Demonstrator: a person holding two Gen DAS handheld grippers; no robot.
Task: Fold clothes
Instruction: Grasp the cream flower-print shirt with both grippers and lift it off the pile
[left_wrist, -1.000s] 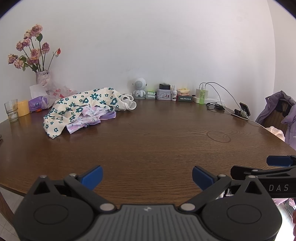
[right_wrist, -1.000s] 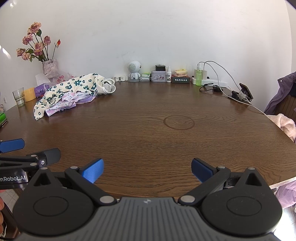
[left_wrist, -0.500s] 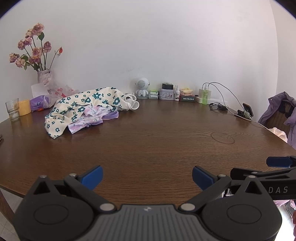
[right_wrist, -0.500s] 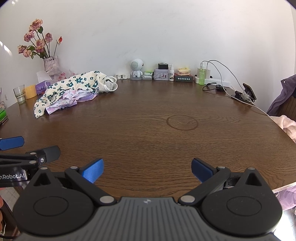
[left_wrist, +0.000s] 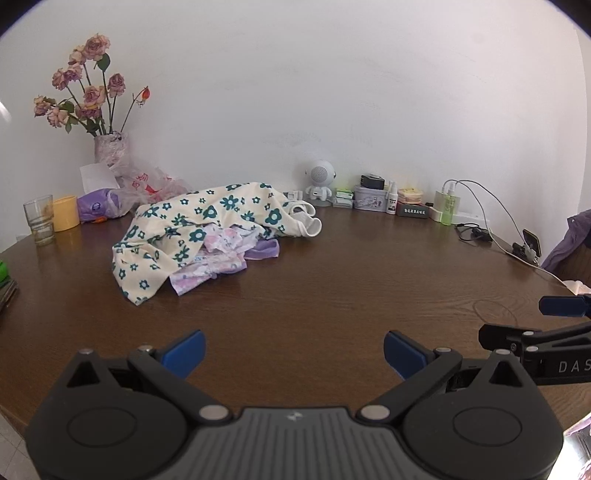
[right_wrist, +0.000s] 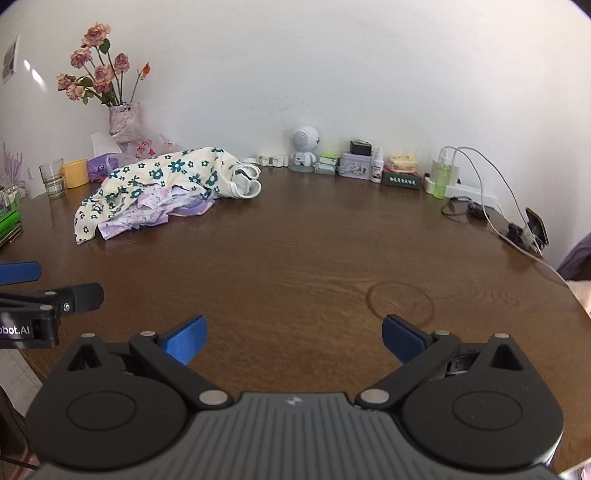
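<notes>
Your left gripper (left_wrist: 293, 350) and right gripper (right_wrist: 293, 338) both hover low over the near edge of the brown wooden surface (left_wrist: 332, 280), side by side, each with its jaws spread wide and nothing between them. The clothes sit in a rumpled heap well ahead of you at the far left: a cream garment with teal flowers (left_wrist: 192, 229) draped over a pale purple printed one (left_wrist: 214, 258), just in front of the vase of dried roses (left_wrist: 110, 147) and beside the yellow cup (left_wrist: 66, 213).
</notes>
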